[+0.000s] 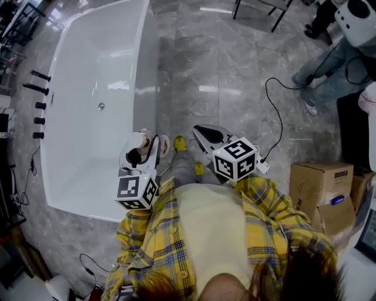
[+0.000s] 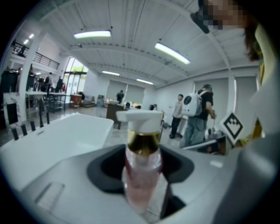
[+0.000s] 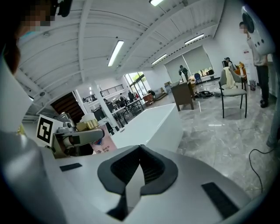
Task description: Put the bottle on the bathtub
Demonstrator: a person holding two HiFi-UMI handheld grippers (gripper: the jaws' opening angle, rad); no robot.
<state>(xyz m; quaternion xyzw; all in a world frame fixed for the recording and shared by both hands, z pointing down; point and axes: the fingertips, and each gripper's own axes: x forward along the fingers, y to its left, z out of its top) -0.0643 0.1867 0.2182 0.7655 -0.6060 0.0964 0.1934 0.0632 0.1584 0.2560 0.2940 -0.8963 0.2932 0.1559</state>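
A clear pink bottle [image 2: 142, 175] with a gold collar and white pump cap stands upright between the jaws of my left gripper [image 2: 142, 162], which is shut on it. In the head view the left gripper [image 1: 143, 147] hovers just off the right wall of the white bathtub [image 1: 154, 59], near its front end. The tub's rim [image 2: 65, 131] lies ahead and to the left of the bottle. My right gripper [image 1: 200, 130] is held over the grey floor to the right, its dark pads meeting at the tip [image 3: 140, 151] with nothing between them. From the right gripper view, the bottle [image 3: 99, 141] shows at the left.
Black tap fittings [image 1: 38, 106] line the tub's far left side. A black cable [image 1: 274, 111] trails over the marble floor. Cardboard boxes [image 1: 320, 188] stand at the right, and a person in jeans [image 1: 329, 70] is at the upper right. Chair legs [image 1: 258, 12] show at the top.
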